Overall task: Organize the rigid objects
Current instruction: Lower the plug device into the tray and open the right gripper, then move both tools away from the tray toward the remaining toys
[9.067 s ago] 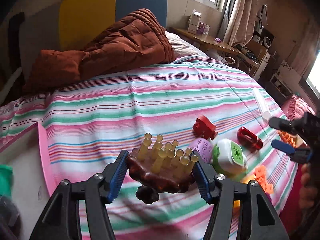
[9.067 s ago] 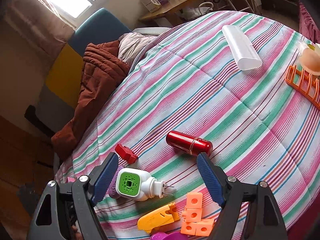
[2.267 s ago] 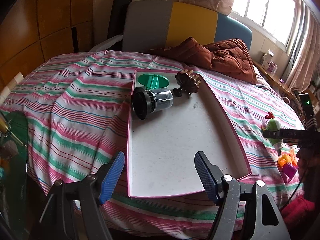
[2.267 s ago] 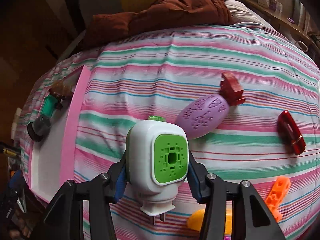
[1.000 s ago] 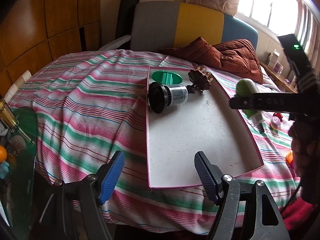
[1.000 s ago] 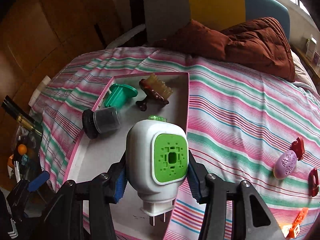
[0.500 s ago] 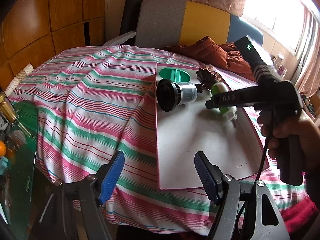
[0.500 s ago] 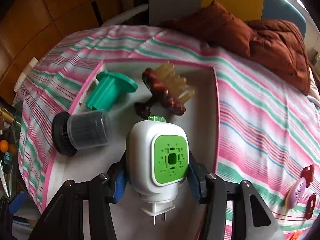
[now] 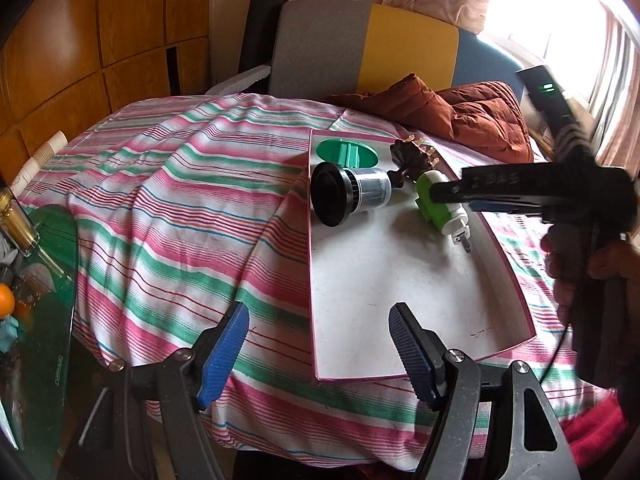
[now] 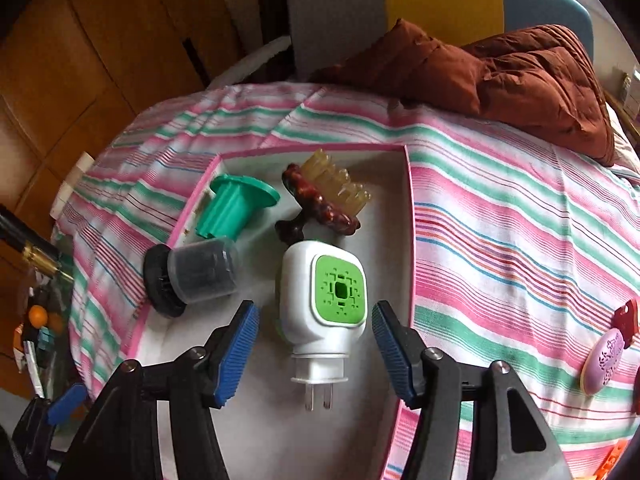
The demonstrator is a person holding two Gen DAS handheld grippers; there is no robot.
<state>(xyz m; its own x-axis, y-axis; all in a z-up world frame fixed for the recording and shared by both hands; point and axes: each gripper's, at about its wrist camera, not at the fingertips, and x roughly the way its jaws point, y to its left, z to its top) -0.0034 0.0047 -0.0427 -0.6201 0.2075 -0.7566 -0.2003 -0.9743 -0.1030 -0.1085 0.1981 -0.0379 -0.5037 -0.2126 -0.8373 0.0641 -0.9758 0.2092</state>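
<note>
Home bedroom: striped bedspread, padded headboard, curtained window.

White-and-green plug-in device on pink-rimmed white tray; pink, green, white striped bedspread.

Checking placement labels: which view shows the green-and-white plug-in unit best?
Right wrist: the plug-in unit lies whole and unblocked on the tray, between the open right gripper. In the left wrist view it is small, partly behind that gripper.
</note>
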